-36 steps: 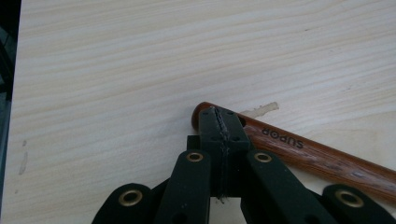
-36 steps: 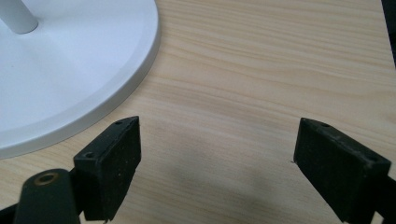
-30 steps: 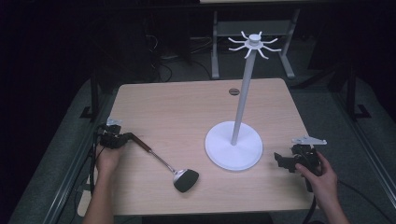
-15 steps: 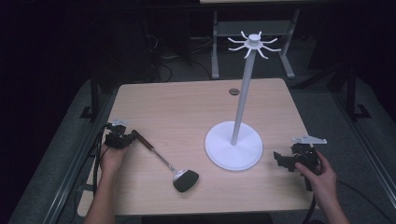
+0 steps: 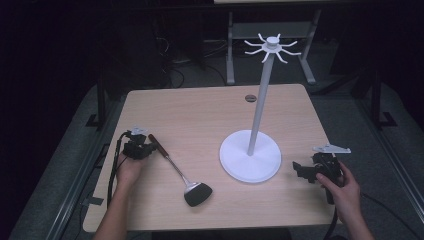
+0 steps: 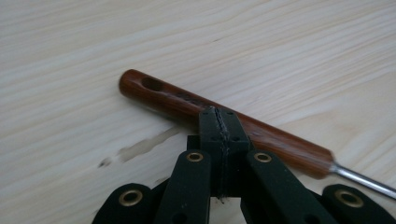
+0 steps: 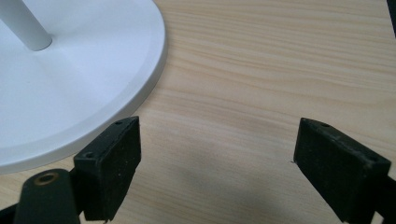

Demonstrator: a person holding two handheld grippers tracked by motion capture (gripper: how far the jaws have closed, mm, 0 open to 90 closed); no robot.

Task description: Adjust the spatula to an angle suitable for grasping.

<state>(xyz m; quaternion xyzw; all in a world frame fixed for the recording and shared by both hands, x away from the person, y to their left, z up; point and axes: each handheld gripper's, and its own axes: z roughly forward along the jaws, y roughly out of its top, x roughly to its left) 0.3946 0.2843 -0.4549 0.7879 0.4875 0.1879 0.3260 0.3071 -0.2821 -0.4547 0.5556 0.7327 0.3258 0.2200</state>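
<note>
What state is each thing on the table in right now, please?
Spatula: lying flat on the table, not hung.
Stand: upright, hooks bare.
Left gripper: shut, jaws pressed together, tips over the spatula's wooden handle.
Right gripper: open, holding nothing, beside the stand's base.

- A light wooden table [image 5: 200, 105] stands on grey carpet [image 5: 380, 135].
- Behind it, a grey metal frame [image 5: 231, 45] and cables [image 5: 175, 75] sit in darkness.

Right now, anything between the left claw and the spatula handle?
No. The left claw sits shut right at the spatula, by its wooden handle; bare table around it. Whether the tips touch the handle is unclear.
</note>
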